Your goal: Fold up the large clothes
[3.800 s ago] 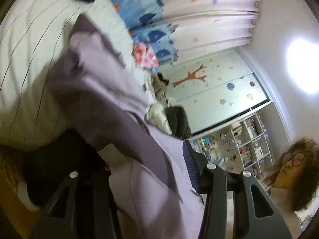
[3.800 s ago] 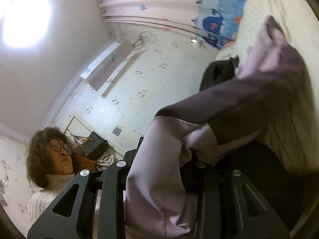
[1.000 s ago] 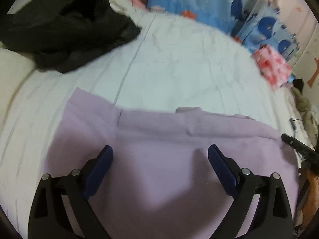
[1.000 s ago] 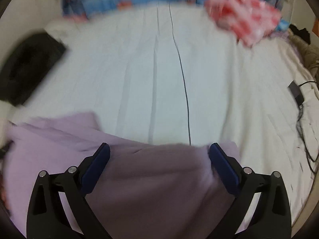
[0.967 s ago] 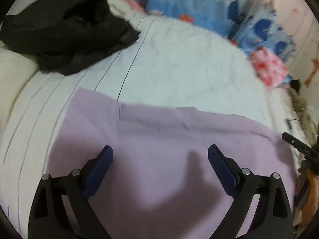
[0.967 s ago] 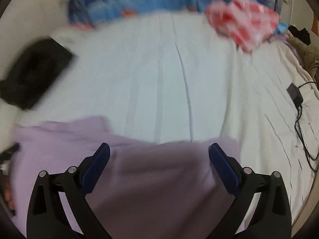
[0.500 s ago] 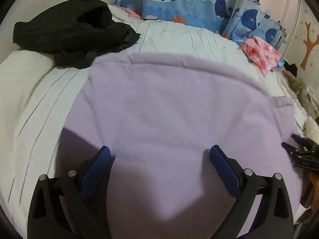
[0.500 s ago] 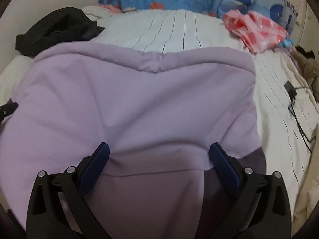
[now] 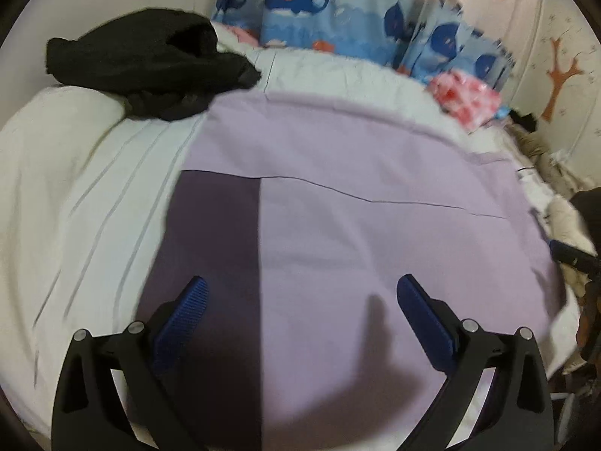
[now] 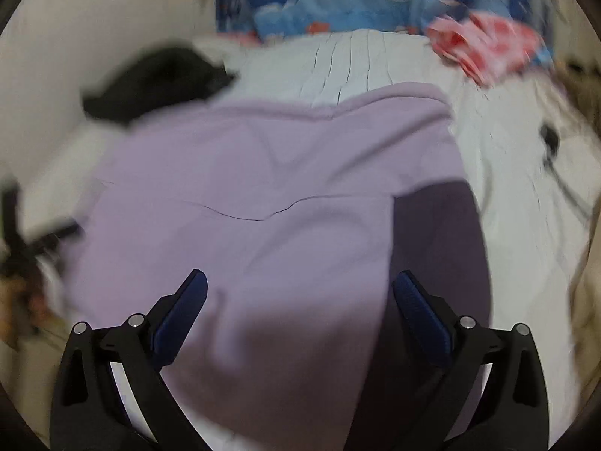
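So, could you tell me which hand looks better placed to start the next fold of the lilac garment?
Probably the left. Its open tongs hover over the lilac garment at the dark purple panel beside the garment's bare left edge, in a sharp view. The right tongs are open too, but that view is blurred.

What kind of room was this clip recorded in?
Most likely a child's bedroom. A lilac garment lies spread on a bed with white striped bedding; behind it hangs a whale-print curtain, and the wall carries a tree decal. Both grippers hover open over the garment.
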A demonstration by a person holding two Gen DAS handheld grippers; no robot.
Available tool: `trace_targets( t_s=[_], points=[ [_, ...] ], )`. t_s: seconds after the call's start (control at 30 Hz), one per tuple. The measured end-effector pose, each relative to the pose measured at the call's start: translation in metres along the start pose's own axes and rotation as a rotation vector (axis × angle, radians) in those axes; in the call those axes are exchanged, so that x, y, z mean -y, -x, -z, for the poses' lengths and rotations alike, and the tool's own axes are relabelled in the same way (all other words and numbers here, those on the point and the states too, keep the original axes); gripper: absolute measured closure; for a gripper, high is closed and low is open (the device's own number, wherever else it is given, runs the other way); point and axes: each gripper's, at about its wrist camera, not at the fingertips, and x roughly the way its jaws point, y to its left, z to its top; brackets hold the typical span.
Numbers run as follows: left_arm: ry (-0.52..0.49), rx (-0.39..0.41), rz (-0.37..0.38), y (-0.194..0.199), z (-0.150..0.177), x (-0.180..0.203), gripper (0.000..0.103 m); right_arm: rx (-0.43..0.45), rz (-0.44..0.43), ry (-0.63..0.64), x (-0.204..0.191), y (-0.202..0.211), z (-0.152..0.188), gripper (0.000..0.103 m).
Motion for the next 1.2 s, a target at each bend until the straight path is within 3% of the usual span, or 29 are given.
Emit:
trace_targets(
  t_s=[0.13, 0.23, 0.3, 0.43, 0.53, 0.77, 0.87, 0.93, 1.0, 1.07, 1.13, 1.17, 1.2],
  points=[
    [0.096, 0.046, 0.039, 0.043, 0.027, -0.031, 0.006, 0.039, -0.023, -0.214, 0.058, 0.05, 0.036, 0.006],
    [0.198, 0.026, 0.023, 0.055, 0.051, -0.063, 0.006, 0.004, -0.057, -0.355, 0.102, 0.051, 0.056, 0.006],
    [0.278, -0.002, 0.04, 0.055, 0.062, -0.079, 0.006, -0.011, -0.134, -0.464, 0.122, 0.045, 0.066, 0.006],
    [0.5, -0.034, 0.19, 0.049, 0.083, -0.103, 0.006, -0.028, -0.242, -0.553, 0.133, 0.024, 0.07, 0.006],
    [0.597, -0.074, 0.282, 0.031, 0.087, -0.107, 0.006, -0.011, -0.314, -0.558, 0.132, 0.008, 0.062, 0.006],
    [0.653, -0.129, 0.381, -0.006, 0.08, -0.089, 0.006, 0.005, -0.33, -0.604, 0.145, -0.009, 0.053, 0.006],
    [0.634, -0.143, 0.348, -0.021, 0.071, -0.084, 0.006, 0.064, -0.387, -0.612, 0.148, -0.006, 0.057, 0.006],
    [0.657, -0.129, 0.385, -0.015, 0.064, -0.079, 0.006, 0.078, -0.407, -0.627, 0.152, -0.007, 0.059, 0.006],
    [0.582, -0.111, 0.343, -0.012, 0.054, -0.066, 0.006, 0.061, -0.395, -0.614, 0.153, -0.013, 0.058, 0.006],
    [0.555, -0.171, 0.322, -0.033, 0.055, -0.061, 0.006, 0.07, -0.395, -0.598, 0.148, -0.016, 0.05, 0.006],
    [0.583, -0.167, 0.325, -0.039, 0.056, -0.062, 0.006, 0.1, -0.397, -0.585, 0.144, -0.014, 0.045, 0.017],
    [0.587, -0.163, 0.331, -0.038, 0.054, -0.061, 0.012, 0.105, -0.379, -0.59, 0.146, -0.015, 0.043, 0.036],
    [0.582, -0.157, 0.328, -0.035, 0.049, -0.059, 0.025, 0.122, -0.378, -0.608, 0.15, -0.014, 0.043, 0.055]
  ],
)
